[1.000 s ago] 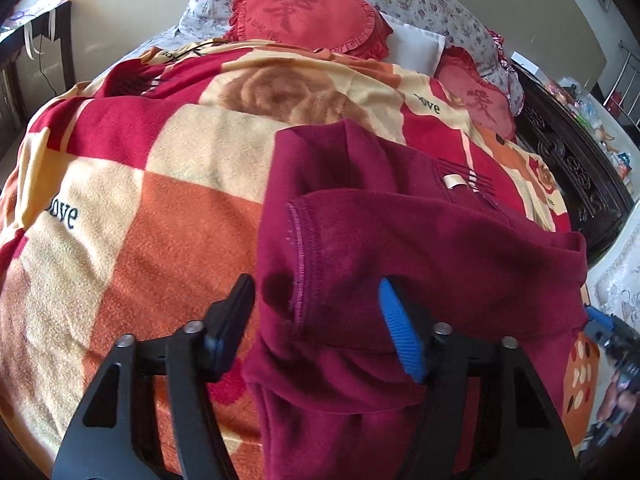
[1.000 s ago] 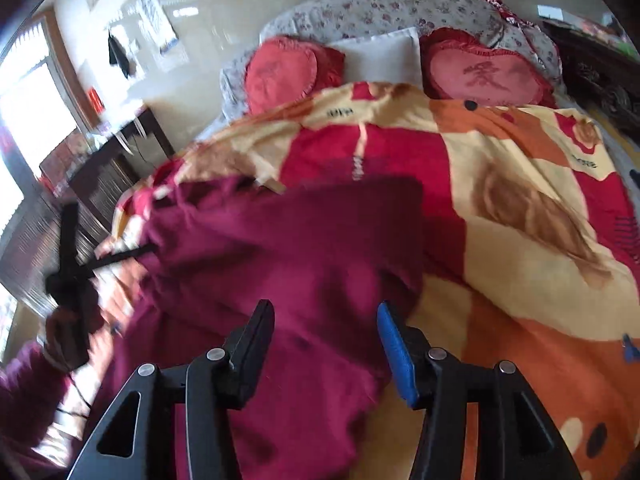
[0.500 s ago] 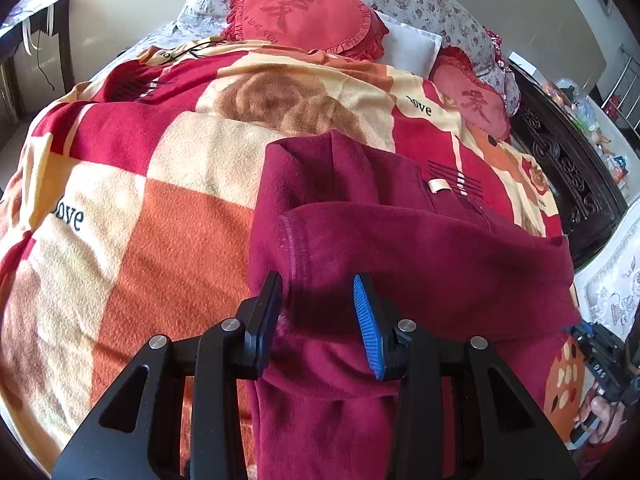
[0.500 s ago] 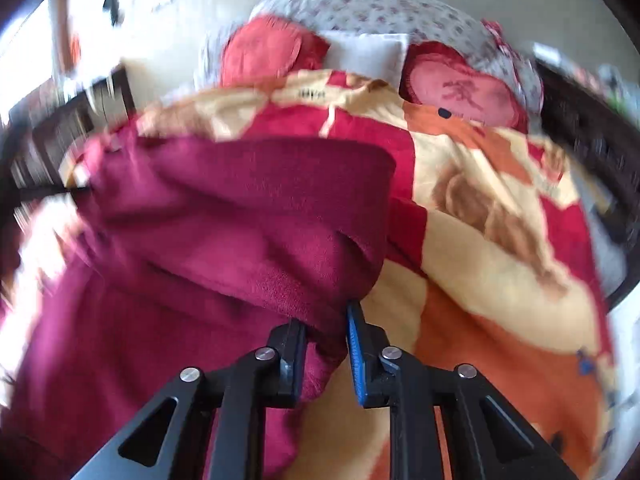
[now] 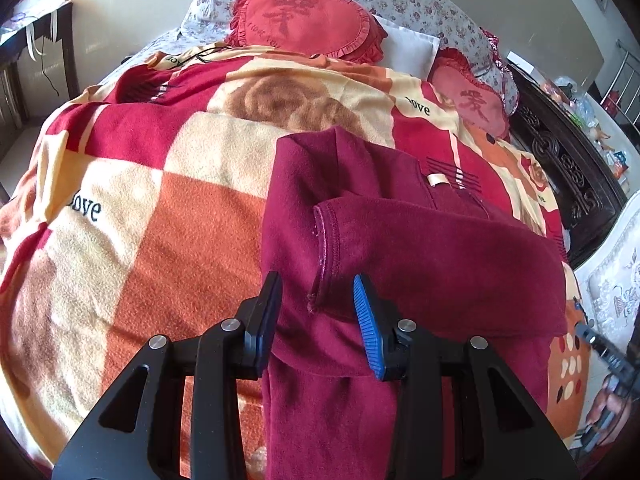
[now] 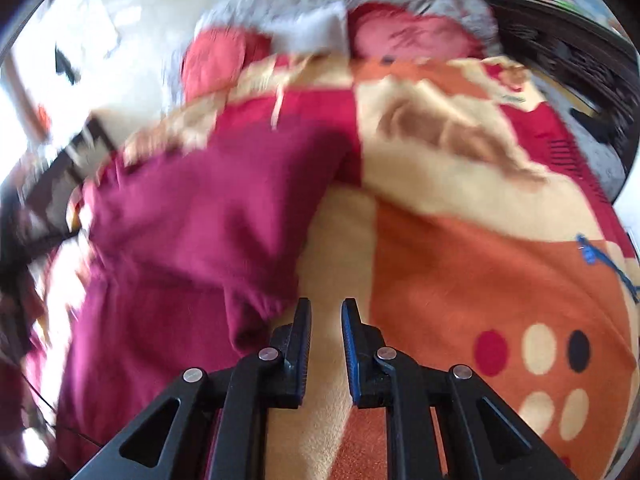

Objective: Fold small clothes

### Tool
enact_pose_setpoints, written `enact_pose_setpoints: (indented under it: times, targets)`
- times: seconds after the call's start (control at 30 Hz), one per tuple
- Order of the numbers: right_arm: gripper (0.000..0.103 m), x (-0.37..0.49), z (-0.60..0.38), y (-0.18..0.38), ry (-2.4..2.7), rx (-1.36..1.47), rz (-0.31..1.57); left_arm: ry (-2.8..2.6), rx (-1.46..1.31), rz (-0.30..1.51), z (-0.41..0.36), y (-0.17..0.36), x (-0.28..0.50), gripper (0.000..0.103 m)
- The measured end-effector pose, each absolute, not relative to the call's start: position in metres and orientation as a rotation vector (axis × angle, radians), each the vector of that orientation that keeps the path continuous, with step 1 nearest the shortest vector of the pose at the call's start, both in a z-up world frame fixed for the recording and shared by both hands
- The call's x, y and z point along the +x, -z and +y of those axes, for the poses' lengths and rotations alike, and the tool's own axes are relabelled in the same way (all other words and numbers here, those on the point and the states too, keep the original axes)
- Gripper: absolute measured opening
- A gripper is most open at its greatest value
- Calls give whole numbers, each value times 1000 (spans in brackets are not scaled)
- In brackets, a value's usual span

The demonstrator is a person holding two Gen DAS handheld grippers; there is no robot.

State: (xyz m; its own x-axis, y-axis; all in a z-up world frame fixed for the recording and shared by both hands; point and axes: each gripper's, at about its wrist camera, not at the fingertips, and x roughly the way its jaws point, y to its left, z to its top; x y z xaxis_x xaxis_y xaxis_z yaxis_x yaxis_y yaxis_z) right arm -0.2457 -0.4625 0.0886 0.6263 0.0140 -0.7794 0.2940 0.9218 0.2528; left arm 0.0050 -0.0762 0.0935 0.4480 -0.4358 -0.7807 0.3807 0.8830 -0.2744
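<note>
A dark red fleece garment [image 5: 400, 248] lies on the blanket with one sleeve folded across its body, the cuff [image 5: 326, 248] pointing at me. My left gripper [image 5: 318, 320] is open, its fingers on either side of the cuff end without pinching it. In the blurred right wrist view the garment [image 6: 208, 232] lies to the left. My right gripper [image 6: 325, 332] is empty, its jaws a narrow gap apart over bare blanket just right of the garment's edge.
A red, orange and cream checked blanket [image 5: 140, 220] covers the bed. Red heart cushions [image 5: 304, 20] and a white pillow [image 5: 408, 50] lie at the head. A dark carved bed frame [image 5: 568, 168] runs along the right. The other gripper [image 5: 608, 356] shows at the right edge.
My left gripper closed partway around the sleeve cuff, then opened again. My right gripper closed on the garment's edge, then let it go and moved right off the cloth.
</note>
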Motion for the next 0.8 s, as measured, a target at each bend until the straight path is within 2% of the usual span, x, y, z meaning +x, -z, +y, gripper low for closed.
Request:
enact_pose_setpoints:
  times: [0.1,0.2,0.27,0.37,0.47,0.57,0.6,0.67,0.7,0.8]
  targets:
    - [14,-239,-468,-113,132,429,792,508,-75,994,-81,-91,6,36]
    - [14,-207,-454,-121,80,415,790,515,-63,1005,-91,-88,4,36]
    - [15,-178,-441,-115,67,376,827,506,-35,1002,-100,-85,3,38]
    - [15,-141,-432,-96,98,294,905,509,28,1011,-114,-74,5,51]
    - [15,-121,-446,-78,141,284,911,500,69,1048,-124,-60,9,51]
    - [15,-128,-468,-82,140,394,898,500,72,1040,-123,-56,9,52]
    - [19,-135,-473,-86,139,428,873,505,63,1039,-122,-55,9,52]
    - [49,-150,-479,-95,147,471,832,513,45,1040,-119,-53,10,52]
    - [68,-159,-482,-98,161,494,820,515,43,1039,-118,-52,10,53]
    - [70,-171,-487,-88,117,595,833,508,54,1033,-121,-51,9,53]
